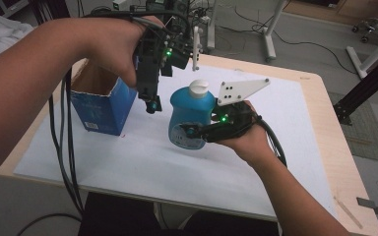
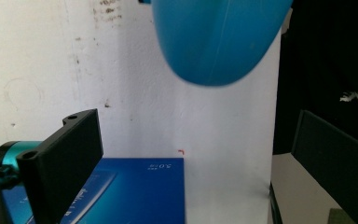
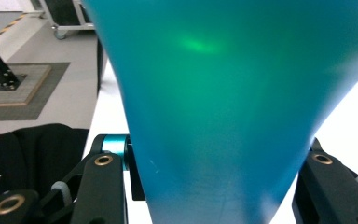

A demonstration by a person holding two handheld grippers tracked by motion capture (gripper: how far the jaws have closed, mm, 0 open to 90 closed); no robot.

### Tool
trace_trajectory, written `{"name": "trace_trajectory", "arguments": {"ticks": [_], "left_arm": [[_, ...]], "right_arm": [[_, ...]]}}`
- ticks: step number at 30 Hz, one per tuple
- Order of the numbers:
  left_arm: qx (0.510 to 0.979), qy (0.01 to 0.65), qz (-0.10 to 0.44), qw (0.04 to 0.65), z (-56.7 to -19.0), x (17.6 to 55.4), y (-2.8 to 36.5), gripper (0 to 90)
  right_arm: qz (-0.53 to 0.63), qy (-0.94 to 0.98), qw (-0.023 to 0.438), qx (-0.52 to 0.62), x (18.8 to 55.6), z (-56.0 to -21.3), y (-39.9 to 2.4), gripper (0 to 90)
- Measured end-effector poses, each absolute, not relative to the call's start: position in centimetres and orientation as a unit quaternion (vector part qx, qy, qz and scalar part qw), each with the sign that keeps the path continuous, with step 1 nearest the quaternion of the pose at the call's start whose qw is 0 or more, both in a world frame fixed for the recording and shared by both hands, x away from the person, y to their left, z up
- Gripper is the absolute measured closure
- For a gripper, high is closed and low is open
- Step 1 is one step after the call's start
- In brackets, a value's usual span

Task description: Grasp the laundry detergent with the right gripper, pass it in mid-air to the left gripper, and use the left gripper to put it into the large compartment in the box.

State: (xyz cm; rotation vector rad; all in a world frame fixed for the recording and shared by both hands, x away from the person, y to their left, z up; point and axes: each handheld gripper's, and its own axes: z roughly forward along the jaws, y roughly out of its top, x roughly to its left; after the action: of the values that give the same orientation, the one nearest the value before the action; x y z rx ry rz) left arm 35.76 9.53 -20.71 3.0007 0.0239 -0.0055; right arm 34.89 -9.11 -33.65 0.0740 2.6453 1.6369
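The bottle (image 1: 191, 118) is held above the table (image 1: 325, 162) near its middle by the right gripper (image 1: 197, 132). The box (image 1: 101, 105) is set on the table to its left, under the left gripper (image 1: 151, 101).

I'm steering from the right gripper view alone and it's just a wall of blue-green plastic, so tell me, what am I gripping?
Observer: A blue plastic bottle with a white cap. The right gripper clamps its lower body.
Operator: Where's my other gripper?
Observer: The left gripper hangs with its fingers pointing down, open, between the bottle and an open-topped blue cardboard box.
Operator: Is that box upright?
Observer: Yes, it stands on the white board, open top upward.
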Motion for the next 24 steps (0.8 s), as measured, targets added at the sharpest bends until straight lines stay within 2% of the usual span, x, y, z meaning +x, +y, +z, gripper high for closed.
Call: {"name": "trace_trajectory", "arguments": {"ticks": [10,24], "left_arm": [[0.997,0.02,-0.009,0.076,-19.5,35.2,8.3,1.8],[0.997,0.02,-0.009,0.074,-19.4,34.9,7.1,1.8]], "right_arm": [[0.525,0.851,-0.003,-0.01,35.1,-31.1,-7.4,48.5],[0.525,0.851,-0.016,-0.008,35.3,-30.9,-6.2,48.5]]}}
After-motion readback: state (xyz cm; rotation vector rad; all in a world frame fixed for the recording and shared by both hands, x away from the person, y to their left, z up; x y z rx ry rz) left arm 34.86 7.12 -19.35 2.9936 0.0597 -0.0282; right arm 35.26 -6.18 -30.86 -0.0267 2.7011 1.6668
